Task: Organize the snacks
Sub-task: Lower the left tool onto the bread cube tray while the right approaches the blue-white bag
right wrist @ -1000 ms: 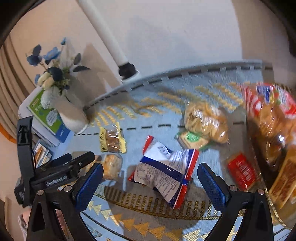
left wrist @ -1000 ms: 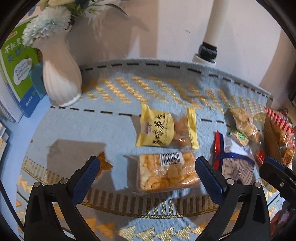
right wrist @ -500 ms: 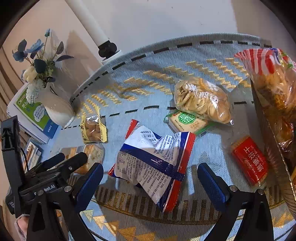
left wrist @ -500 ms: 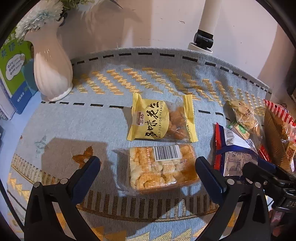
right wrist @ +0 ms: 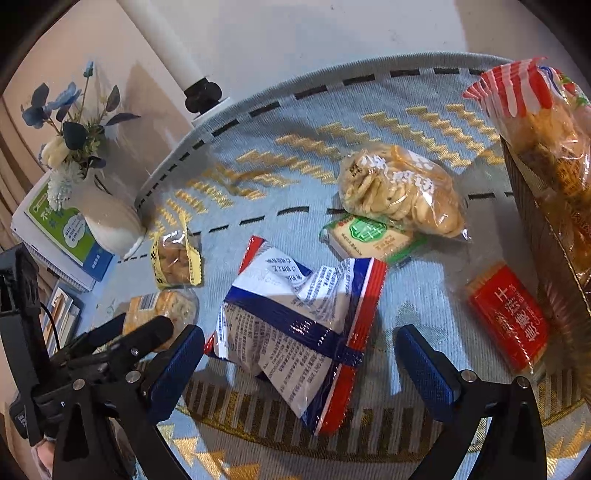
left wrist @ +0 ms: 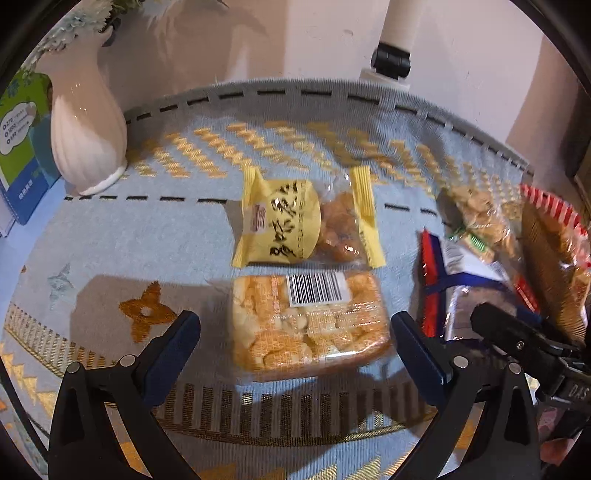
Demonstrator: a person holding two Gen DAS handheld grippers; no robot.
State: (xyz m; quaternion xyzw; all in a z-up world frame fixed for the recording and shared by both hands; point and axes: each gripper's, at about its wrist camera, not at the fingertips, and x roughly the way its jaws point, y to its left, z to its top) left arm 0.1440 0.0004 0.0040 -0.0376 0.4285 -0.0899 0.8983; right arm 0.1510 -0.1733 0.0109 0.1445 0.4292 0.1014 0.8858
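A clear pack of golden crackers with a barcode lies on the blue patterned cloth, between the spread fingers of my left gripper, which is open and low over it. Behind it rests a yellow peanut packet. My right gripper is open, its blue pads on either side of a white, blue and red bag. Farther back in the right wrist view lie a clear bag of round crackers, a green-labelled pack and a red packet.
A brown basket with a red-striped snack bag stands at the right edge. A white vase of flowers and a green book sit at the left. A white pole rises behind the cloth, by the wall.
Both grippers have moved forward and lower: the cracker pack and the white, blue and red bag now sit larger and closer between their fingers. Both stay open.
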